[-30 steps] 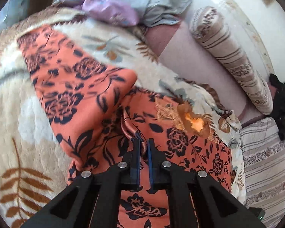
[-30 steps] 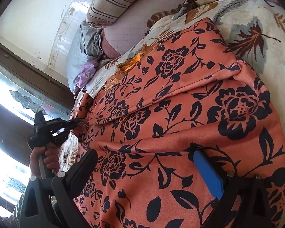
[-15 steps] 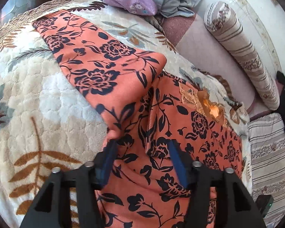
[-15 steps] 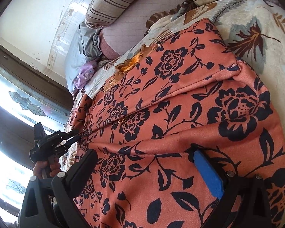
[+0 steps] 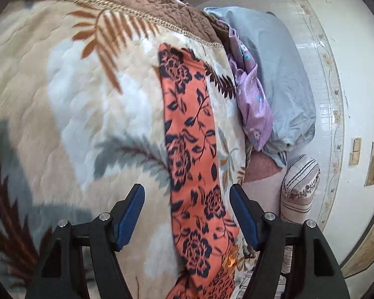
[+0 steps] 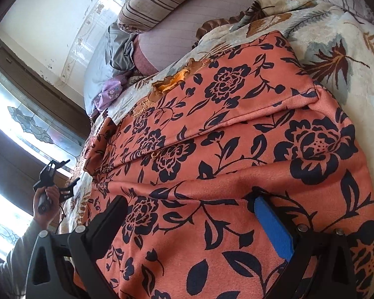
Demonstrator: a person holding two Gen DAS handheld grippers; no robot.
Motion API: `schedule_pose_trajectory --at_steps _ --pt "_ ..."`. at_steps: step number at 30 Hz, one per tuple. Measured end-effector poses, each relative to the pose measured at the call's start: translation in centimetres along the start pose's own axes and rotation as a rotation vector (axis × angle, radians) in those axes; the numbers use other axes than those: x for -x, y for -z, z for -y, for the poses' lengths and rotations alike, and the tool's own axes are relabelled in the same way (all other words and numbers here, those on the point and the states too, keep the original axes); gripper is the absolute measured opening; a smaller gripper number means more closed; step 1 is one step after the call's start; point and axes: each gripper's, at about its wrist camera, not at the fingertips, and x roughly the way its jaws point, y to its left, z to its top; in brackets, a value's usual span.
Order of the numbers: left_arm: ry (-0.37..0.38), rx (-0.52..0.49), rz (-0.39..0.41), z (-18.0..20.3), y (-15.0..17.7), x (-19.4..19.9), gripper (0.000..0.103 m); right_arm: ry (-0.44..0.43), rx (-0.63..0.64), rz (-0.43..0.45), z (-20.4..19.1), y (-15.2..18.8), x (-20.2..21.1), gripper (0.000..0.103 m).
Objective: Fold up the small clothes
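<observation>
The orange floral garment (image 6: 236,164) lies spread on the leaf-patterned blanket (image 5: 69,114) that covers the bed. In the right wrist view it fills most of the picture; one folded flap lies across it, and the flap's edge runs diagonally from the left side up to a corner near the right. Its far edge ends beside a small torn orange patch (image 6: 172,83) in the blanket. In the left wrist view only one narrow strip of the garment (image 5: 189,134) shows, running away from the camera, with a wide stretch of bare blanket to its left.

The left gripper (image 5: 187,214) is released – its two blue-padded fingers (image 5: 131,214) stand wide apart, above the strip and not touching it. From the right wrist view, the same left gripper (image 6: 62,174) is in the air off the garment's left edge, held in the person's hand (image 6: 46,196). The right gripper (image 6: 194,226) is also spread wide, its two fingers resting on the near part of the garment, with nothing pinched between them.

Beyond the blanket lie one purple cloth (image 5: 251,99), one grey-blue pillow (image 5: 279,74) and one striped bolster (image 5: 299,189) – all near the wall.
</observation>
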Motion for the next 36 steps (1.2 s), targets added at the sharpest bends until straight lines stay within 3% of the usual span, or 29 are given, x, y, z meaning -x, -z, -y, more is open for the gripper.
schedule_pose_trajectory --at_steps 3,7,13,14,15,16,17,22,25,29,32,34,35,36 --pt "-0.004 -0.028 0.017 1.0 -2.8 -1.9 0.071 0.027 0.046 0.004 -0.5 0.3 -0.2 0.102" --pt "-0.064 -0.053 0.038 1.0 -5.9 -5.2 0.071 0.058 0.094 0.010 -0.9 0.6 -0.6 0.102" --pt "-0.093 -0.096 0.074 0.9 -8.1 -6.7 0.071 0.083 0.121 0.013 -1.2 0.6 -1.0 0.102" --pt "-0.118 -0.116 0.087 1.0 -8.4 -6.7 0.060 0.083 0.120 0.013 -1.2 0.6 -1.0 0.102" --pt "-0.168 -0.143 0.094 1.2 -8.6 -6.9 0.032 0.082 0.119 0.014 -1.2 0.6 -1.0 0.102" --pt "-0.237 -0.166 0.088 1.2 -8.9 -7.3 0.013 0.080 0.118 0.014 -1.1 0.5 -1.1 0.102" --pt "-0.264 -0.179 0.079 1.0 -9.0 -7.6 0.005 0.080 0.117 0.015 -1.1 0.5 -1.1 0.102" --pt "-0.312 -0.358 0.144 5.5 -6.7 -5.7 0.004 0.069 0.104 0.019 -1.0 0.3 -1.1 0.102" --pt "-0.262 -0.592 0.198 12.6 -2.1 -3.2 0.004 0.065 0.091 0.023 -1.0 0.2 -1.0 0.102" --pt "-0.087 -0.945 0.218 23.0 8.9 0.2 0.004 0.049 0.058 0.024 -0.7 0.0 -0.7 0.102" --pt "0.067 -1.132 0.127 27.5 19.3 1.3 0.005 0.026 0.016 0.025 -0.3 -0.2 -0.3 0.102" --pt "0.124 -1.227 0.013 28.4 26.4 0.2 0.006 0.002 -0.024 0.030 0.1 -0.3 0.1 0.102" --pt "0.137 -1.261 -0.063 28.2 29.6 -0.9 0.017 -0.011 -0.046 0.031 0.3 -0.3 0.3 0.102" --pt "0.133 -1.287 -0.140 27.6 32.4 -2.3 0.053 -0.025 -0.067 0.033 0.6 -0.4 0.5 0.102"
